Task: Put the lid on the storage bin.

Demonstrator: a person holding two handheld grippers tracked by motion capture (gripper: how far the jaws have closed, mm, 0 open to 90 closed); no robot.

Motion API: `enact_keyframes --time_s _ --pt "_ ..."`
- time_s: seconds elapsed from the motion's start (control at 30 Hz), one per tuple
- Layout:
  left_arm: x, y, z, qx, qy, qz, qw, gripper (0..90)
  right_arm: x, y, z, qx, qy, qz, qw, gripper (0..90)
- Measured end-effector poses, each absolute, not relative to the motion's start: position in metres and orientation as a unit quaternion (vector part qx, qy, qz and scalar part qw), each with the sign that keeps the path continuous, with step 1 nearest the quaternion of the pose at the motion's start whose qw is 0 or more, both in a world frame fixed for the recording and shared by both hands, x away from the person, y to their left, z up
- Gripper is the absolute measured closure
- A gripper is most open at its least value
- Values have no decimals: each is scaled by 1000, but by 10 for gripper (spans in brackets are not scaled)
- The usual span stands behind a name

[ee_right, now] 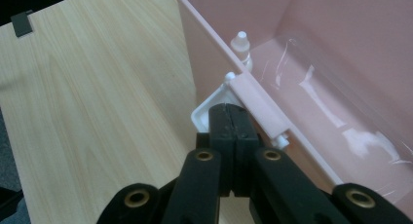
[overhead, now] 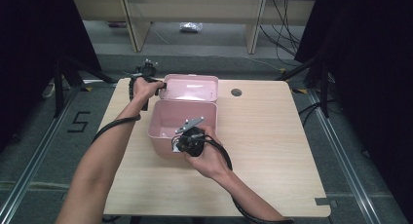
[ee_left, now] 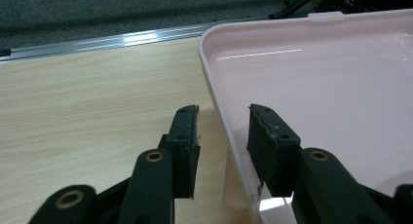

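Two tools at pink box (overhead: 165, 131), left tool (ee_left: 223, 136) parted astride lid (ee_left: 316, 87) edge, right tool (ee_right: 233, 131) clamped on white latch (ee_right: 207, 109).

"5" on floor (overhead: 79, 121), left.

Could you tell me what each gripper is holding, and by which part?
Right gripper: shut on the box's white latch. Left gripper: open astride the lid's rim.
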State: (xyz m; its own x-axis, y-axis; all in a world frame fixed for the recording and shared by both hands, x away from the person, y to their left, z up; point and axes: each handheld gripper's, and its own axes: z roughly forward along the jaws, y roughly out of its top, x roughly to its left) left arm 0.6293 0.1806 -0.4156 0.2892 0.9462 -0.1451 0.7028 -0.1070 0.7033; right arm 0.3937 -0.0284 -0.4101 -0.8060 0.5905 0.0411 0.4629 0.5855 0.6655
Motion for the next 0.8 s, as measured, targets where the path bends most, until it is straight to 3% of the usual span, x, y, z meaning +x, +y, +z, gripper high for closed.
enact_keyframes --time_s 0.8 --pt "643 175 -418 717 580 177 343 659 393 -29 -411 300 884 349 89 900"
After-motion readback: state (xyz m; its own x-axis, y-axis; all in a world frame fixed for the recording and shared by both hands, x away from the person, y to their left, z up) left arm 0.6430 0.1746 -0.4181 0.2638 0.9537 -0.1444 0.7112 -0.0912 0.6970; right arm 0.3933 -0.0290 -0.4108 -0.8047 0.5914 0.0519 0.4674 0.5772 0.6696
